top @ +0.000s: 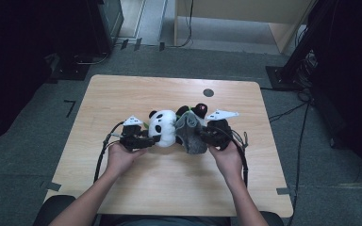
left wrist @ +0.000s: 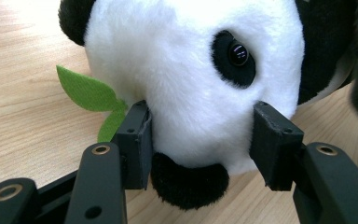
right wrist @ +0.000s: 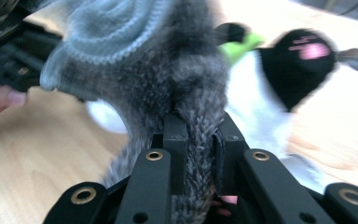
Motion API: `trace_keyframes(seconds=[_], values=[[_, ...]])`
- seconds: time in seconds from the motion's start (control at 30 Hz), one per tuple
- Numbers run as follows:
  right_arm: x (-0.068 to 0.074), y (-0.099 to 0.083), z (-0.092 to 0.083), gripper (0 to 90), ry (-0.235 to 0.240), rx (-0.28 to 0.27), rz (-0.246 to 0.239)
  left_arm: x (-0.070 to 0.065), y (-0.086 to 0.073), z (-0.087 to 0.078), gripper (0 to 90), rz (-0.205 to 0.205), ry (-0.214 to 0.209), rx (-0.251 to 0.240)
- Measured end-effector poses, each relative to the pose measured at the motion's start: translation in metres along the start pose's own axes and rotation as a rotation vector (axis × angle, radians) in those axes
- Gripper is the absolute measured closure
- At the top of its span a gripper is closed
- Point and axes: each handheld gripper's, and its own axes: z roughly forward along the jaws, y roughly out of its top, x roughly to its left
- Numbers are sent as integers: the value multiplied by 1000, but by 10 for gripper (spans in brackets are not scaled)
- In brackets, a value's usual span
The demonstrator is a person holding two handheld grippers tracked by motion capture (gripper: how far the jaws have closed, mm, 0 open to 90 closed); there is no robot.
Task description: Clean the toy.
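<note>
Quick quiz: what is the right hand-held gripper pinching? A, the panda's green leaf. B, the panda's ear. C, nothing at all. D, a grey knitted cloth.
D: in the right gripper view, the right hand-held gripper has its jaws shut on a fold of grey knitted cloth draped over the plush panda.

My left claw is matte black: two blocky square pads on flat links, each pinned by brass-ringed rivets. My right claw is built the same, black links with brass eyelets. In the high view each carries a grey three-cornered plate at 12 o'clock and trails black cable toward 6. My forearms are bare.
</note>
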Motion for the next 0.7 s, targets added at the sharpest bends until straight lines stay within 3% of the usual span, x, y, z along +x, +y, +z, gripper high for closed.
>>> trace_keyframes(seconds=[0.07,0.2,0.33,0.5,0.63,0.67,0.7], values=[[-10,0,-9,796,-2,-22,41,-1,0,0,461,-2,2,-2],[-19,0,-18,801,-27,-43,64,0,0,0,460,-6,-1,-4],[-17,6,-31,805,33,-90,88,0,-1,0,461,-18,-3,-13],[12,20,-40,805,110,-119,18,-1,0,0,464,-24,0,-18],[34,25,-35,805,152,-109,-26,-1,1,0,469,-28,3,-20],[46,26,-27,804,174,-94,-47,-1,1,0,472,-30,3,-21],[49,26,-23,805,181,-90,-56,-1,1,0,475,-28,4,-20]])
